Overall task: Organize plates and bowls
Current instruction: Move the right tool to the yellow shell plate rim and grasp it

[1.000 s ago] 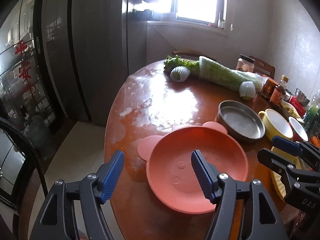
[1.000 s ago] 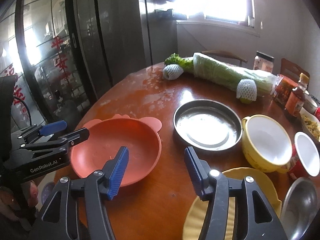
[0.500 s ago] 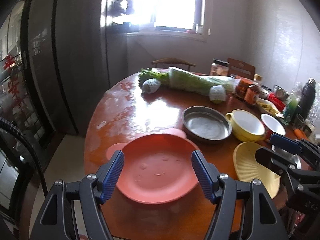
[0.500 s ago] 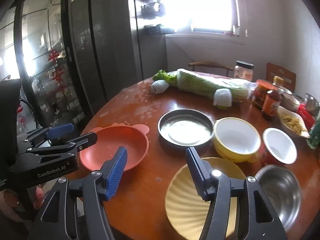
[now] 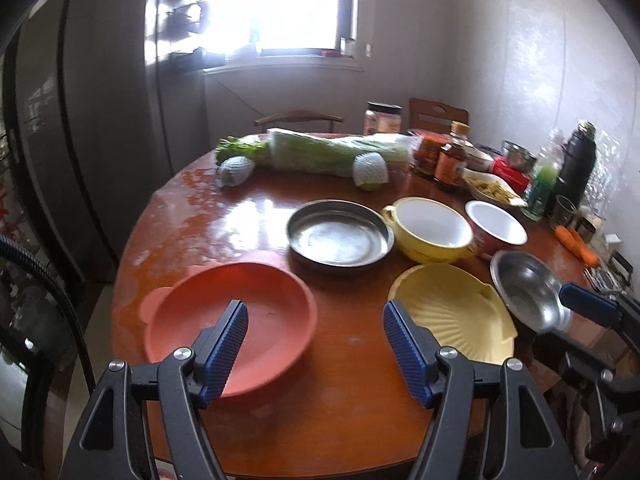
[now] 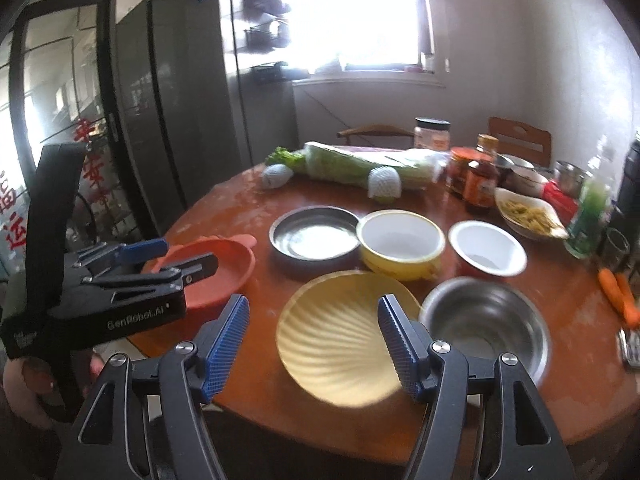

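Yellow shell plate (image 6: 340,340), near rim behind right tongs (image 6: 314,346).

- Right gripper (image 6: 314,342) hangs over a yellow shell plate (image 6: 340,340), jaws opening, nothing between them.
- Steel bowl (image 6: 486,330) at three o'clock of it.
- Orange plate (image 6: 228,268) at ten o'clock.

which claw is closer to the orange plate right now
Left. The left claw hangs open over the orange plate's near rim; the right claw, empty and opening, sits over the yellow shell plate, well off to the side.
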